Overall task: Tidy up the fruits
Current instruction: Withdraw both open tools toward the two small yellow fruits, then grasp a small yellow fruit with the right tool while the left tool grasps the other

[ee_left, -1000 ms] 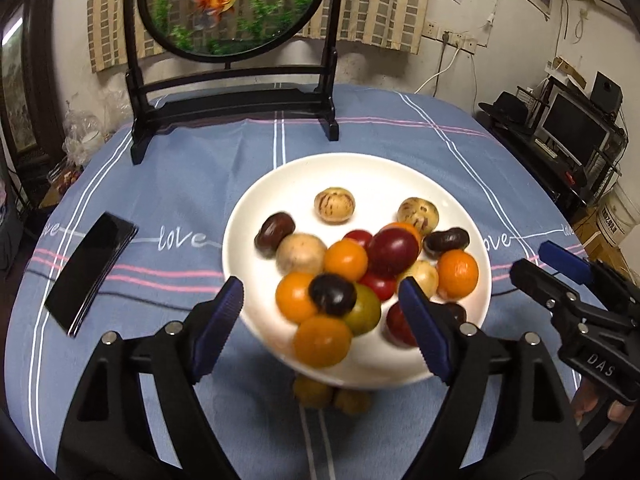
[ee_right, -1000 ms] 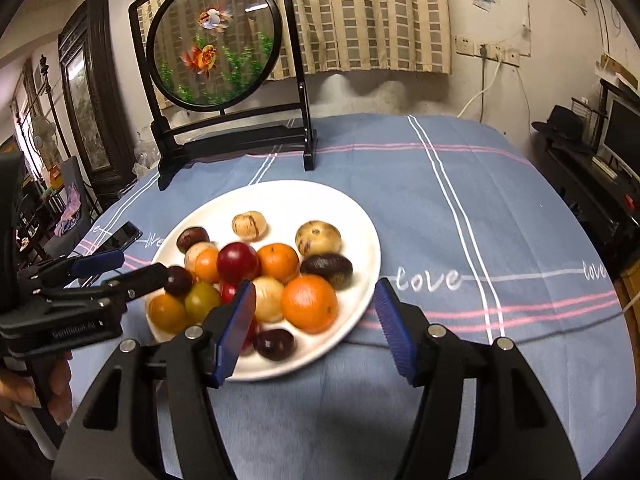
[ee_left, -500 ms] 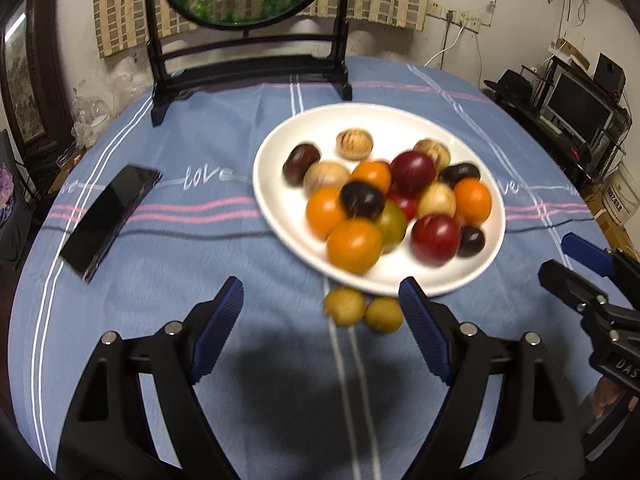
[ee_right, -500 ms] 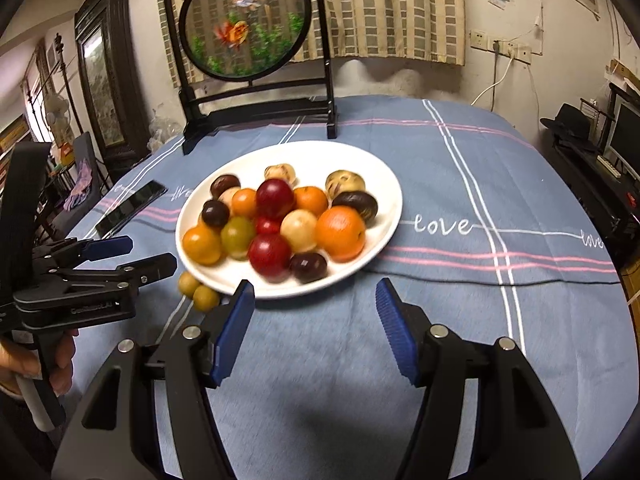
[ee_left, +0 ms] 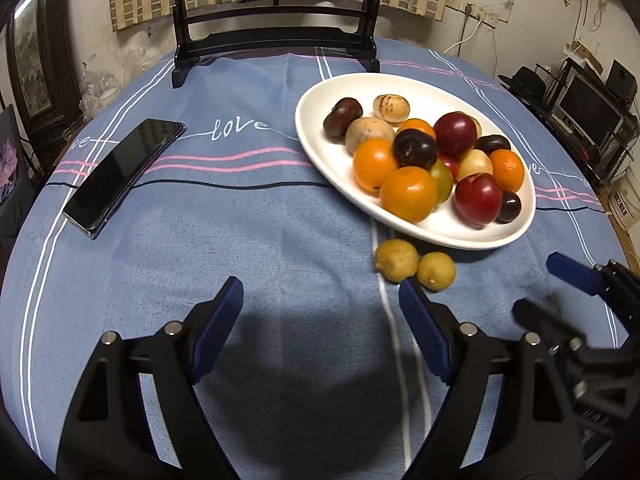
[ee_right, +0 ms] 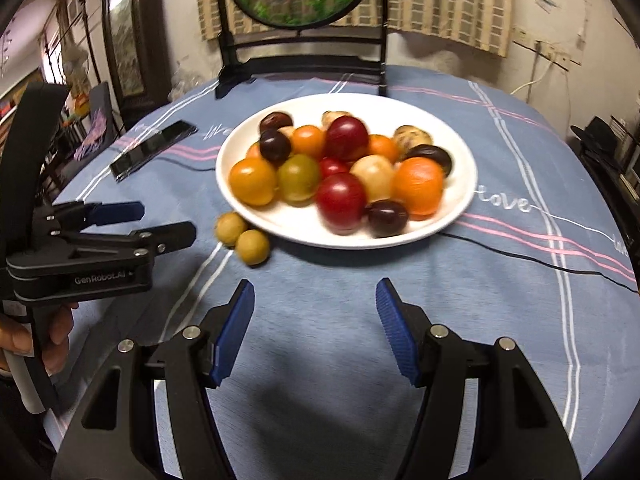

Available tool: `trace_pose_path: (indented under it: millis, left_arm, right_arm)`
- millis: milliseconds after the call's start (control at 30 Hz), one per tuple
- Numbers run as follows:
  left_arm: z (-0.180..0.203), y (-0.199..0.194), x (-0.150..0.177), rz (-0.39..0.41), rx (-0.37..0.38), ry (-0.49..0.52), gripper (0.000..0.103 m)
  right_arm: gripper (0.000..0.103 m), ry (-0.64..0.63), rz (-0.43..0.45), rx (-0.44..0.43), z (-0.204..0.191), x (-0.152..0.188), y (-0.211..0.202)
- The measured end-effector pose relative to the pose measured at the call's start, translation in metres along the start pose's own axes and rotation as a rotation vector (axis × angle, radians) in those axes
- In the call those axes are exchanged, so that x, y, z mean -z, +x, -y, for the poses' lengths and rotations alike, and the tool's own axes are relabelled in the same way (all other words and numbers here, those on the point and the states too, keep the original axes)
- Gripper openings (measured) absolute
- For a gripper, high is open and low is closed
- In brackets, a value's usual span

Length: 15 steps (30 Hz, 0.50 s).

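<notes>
Both tongs hang above the blue cloth with nothing between their pads. My left gripper (ee_left: 320, 320) stands wide, its jaws well apart over bare cloth; my right gripper (ee_right: 316, 324) is spread wide too, just short of the plate. From the right wrist I see the left gripper off to the side, my left hand (ee_right: 44, 344) wrapped around its handle.

Just past the left gripper's right pad lie two small yellow-green fruits (ee_left: 414, 266), touching each other on the tablecloth (ee_left: 240, 240) and sitting right beside the near rim of the white plate (ee_left: 316, 148). On the plate sits a heap of fruit: oranges, red and dark plums, and pale speckled ones. Further left a black phone (ee_left: 120, 172) lies flat. Behind the plate stands a round screen in a dark stand (ee_right: 300, 40).
</notes>
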<state>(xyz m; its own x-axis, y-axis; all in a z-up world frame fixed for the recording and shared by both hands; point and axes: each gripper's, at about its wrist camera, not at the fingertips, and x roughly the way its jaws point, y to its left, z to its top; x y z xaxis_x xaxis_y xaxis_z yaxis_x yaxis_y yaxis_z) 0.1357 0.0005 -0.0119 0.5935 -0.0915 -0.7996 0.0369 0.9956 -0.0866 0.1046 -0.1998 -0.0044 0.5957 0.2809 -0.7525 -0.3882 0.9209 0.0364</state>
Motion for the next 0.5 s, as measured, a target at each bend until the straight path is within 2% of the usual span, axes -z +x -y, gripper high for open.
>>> trace_pose_path:
  millis: [300, 400, 500]
  left_arm:
    - [-0.017, 0.005, -0.008, 0.007, -0.003, -0.036, 0.082]
    - [-0.022, 0.007, -0.008, 0.015, -0.015, -0.051, 0.083]
    - [-0.025, 0.010, -0.008, 0.014, -0.013, -0.059, 0.083]
  right_arm:
    - [0.063, -0.055, -0.040, -0.003, -0.032, -0.011, 0.030]
    - [0.053, -0.073, -0.058, 0.012, -0.042, -0.015, 0.044]
    - [0.039, -0.066, -0.070, 0.024, -0.046, -0.019, 0.056]
